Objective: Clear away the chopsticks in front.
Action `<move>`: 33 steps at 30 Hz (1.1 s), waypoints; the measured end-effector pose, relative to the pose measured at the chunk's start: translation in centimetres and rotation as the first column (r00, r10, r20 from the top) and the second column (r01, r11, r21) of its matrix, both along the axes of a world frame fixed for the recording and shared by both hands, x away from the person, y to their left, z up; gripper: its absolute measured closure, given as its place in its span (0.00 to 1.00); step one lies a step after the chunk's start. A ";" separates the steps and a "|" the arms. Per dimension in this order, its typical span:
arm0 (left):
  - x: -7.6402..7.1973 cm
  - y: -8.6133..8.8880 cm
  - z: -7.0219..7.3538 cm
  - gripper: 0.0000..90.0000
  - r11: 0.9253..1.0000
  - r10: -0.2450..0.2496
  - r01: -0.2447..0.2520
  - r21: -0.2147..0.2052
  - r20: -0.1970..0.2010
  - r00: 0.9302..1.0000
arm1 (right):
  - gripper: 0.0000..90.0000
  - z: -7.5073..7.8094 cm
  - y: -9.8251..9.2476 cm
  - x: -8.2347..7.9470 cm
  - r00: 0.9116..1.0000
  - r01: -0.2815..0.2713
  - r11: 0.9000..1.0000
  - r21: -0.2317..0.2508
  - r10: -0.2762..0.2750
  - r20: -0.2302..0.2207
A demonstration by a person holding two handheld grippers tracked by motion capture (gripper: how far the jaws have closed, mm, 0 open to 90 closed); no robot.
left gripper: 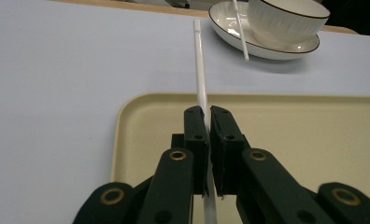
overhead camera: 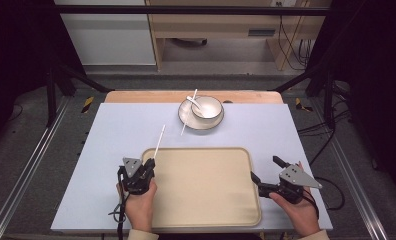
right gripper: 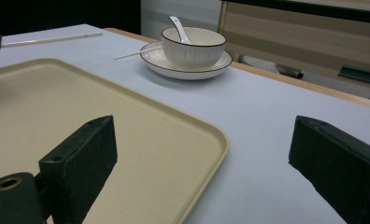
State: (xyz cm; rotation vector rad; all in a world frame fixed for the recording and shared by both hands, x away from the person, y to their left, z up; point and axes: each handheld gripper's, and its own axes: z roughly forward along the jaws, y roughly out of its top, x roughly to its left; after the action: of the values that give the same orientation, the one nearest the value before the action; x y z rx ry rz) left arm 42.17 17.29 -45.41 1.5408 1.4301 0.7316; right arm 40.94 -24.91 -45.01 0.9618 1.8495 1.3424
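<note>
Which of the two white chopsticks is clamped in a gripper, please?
The chopstick pointing away over the tray's far-left corner; the left gripper clamps it. The other chopstick leans on the plate.

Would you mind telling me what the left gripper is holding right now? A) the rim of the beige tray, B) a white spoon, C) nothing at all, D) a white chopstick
D: in the left gripper view, the left gripper has its jaws shut on a thin white chopstick, which runs out ahead over the tray edge.

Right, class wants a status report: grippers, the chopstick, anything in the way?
Left gripper shut on white chopstick, over tray corner. Right gripper open, empty. Nothing in the way.
</note>
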 end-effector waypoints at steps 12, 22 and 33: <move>-4.6 1.0 -1.0 0.95 0.997 0.073 -0.073 -0.022 -0.017 0.997 | 0.09 -0.1 -0.1 0.1 1.000 -0.003 1.000 0.014 0.003 -0.006; -6.5 0.4 -2.2 0.95 0.997 0.079 -0.079 -0.009 -0.032 0.996 | 0.09 -0.1 0.2 0.2 1.000 -0.009 1.000 0.007 0.009 -0.007; -7.1 0.7 -3.0 0.95 0.994 0.107 -0.106 0.026 -0.059 0.993 | 0.09 -0.2 0.2 0.2 1.000 -0.013 1.000 0.003 0.013 -0.010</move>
State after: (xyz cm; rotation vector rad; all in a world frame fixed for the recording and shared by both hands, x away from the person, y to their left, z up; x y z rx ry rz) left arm 35.04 17.95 -48.37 1.5247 1.5632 0.7730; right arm 41.12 -24.68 -45.19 0.9617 1.8649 1.3509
